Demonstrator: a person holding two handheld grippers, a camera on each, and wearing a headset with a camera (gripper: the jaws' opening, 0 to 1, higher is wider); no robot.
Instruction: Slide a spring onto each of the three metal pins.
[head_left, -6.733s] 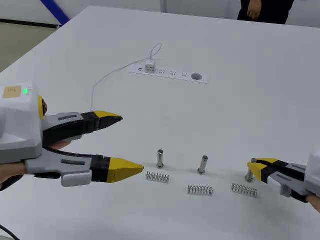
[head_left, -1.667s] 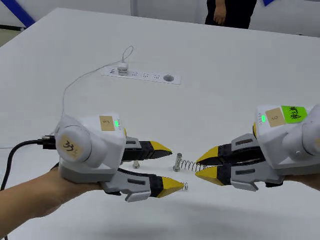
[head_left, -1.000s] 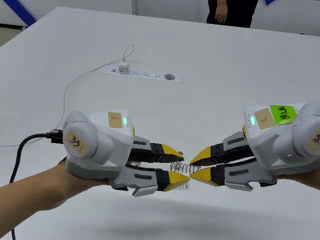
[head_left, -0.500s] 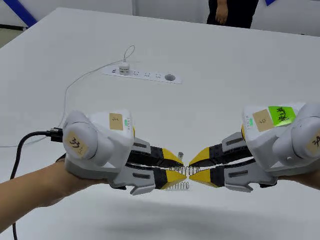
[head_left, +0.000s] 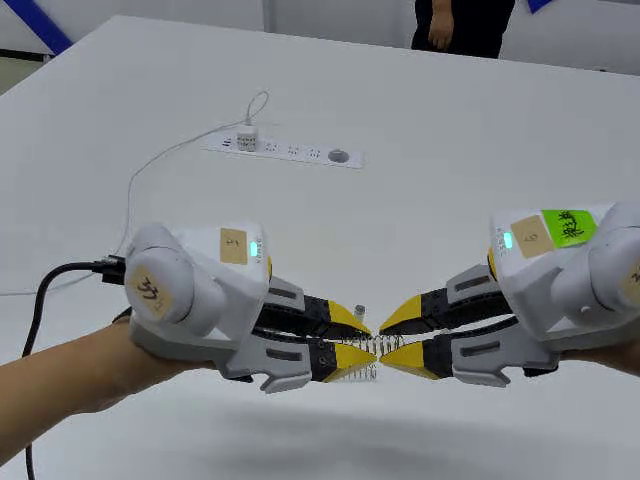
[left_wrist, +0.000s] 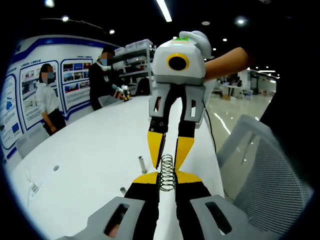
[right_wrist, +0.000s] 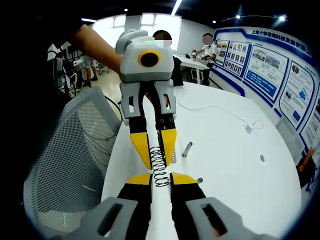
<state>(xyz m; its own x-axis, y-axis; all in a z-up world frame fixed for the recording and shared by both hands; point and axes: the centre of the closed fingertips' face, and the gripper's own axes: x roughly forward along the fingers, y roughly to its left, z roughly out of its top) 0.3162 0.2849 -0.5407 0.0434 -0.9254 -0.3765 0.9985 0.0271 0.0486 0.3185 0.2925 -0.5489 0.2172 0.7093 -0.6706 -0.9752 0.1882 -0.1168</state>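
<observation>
Two grippers tip to tip on one spring
The left gripper (head_left: 366, 340) and right gripper (head_left: 386, 343) each clamp an end of the spring (head_left: 377, 345). A pin (head_left: 360, 311) stands at 12 o'clock and a loose spring (head_left: 355, 374) lies at 6. The table (head_left: 420, 220) is open toward the power strip (head_left: 285, 151) at 11.

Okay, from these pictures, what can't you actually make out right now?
- Whether a pin sits inside the held spring: in both gripper views the left gripper and right gripper close on its ends.
- Where the other pins stand, head view: the left gripper's body covers that table area; one pin peeks out.
- The second spring, head view: partly under the left gripper's jaws.
</observation>
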